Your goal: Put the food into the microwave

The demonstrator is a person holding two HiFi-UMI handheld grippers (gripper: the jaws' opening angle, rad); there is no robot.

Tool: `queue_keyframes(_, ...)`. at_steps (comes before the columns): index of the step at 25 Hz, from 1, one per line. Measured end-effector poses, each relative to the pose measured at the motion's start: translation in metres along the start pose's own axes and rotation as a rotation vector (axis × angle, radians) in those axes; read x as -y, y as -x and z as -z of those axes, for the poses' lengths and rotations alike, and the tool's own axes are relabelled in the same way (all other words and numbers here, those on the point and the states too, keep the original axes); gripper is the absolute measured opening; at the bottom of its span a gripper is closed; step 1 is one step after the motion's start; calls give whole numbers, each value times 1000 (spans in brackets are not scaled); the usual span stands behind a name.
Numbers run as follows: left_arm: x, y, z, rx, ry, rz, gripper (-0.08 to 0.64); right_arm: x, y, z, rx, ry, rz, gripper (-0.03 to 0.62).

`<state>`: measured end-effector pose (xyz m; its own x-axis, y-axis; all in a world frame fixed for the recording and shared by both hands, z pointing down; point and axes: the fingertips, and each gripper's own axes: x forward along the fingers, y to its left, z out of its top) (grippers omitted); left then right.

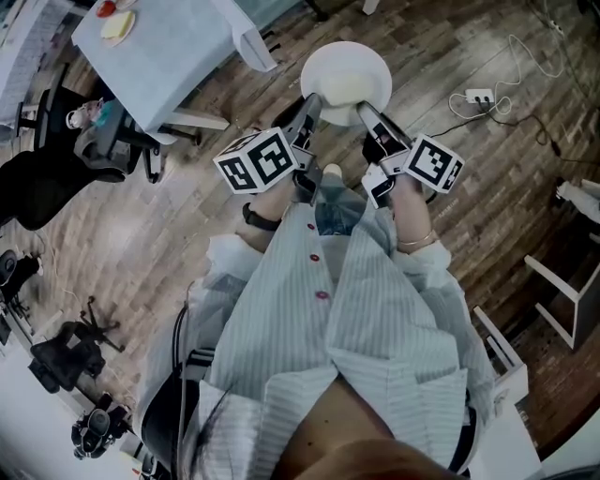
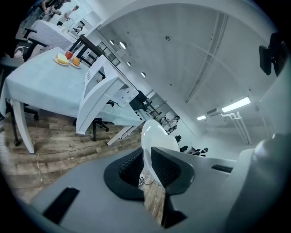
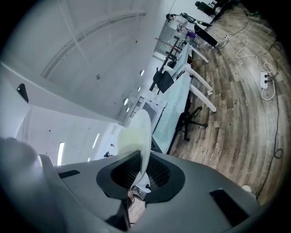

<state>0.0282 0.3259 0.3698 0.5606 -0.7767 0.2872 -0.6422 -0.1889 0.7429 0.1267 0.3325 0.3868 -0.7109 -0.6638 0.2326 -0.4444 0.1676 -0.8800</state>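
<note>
A white plate (image 1: 345, 80) is held over the wooden floor (image 1: 187, 206) in the upper middle of the head view, gripped from both sides. The left gripper (image 1: 310, 105) is clamped on the plate's lower left rim. In the left gripper view the rim (image 2: 152, 136) is seen edge-on between the narrowly set ribbed pads of the gripper (image 2: 146, 164), which press on it.

The right gripper (image 1: 366, 112) is closed on the lower right rim. In its own view the plate (image 3: 136, 134) stands edge-on between the pads of that gripper (image 3: 142, 170), which are nearly together.

A pale cream patch is seen inside the plate near the grippers. Whether it is food cannot be told.

A table (image 1: 164, 66) with a light cloth stands at the upper left of the head view, well apart from the plate. Red and yellow food (image 1: 117, 21) lies on its far corner, also seen at the upper left of the left gripper view (image 2: 68, 58).

A white power strip (image 1: 479, 96) lies on the floor at the upper right.
</note>
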Motion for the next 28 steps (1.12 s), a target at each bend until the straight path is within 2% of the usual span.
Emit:
queue_keyframes(4, 7, -5, 8, 5, -29, -6, 49, 6, 8, -5, -1, 2, -8, 52)
queue_keyframes(15, 14, -24, 23, -2, -30, -14, 51, 24, 20, -16, -7, -1, -4, 52)
queue_keyframes(21, 8, -44, 15, -13, -16, -28, 51, 34, 7, -31, -19, -21, 2, 52)
queue_keyframes(28, -2, -81, -14, -31, -11, -26, 51, 41, -25, -64, -13, -28, 17, 52)
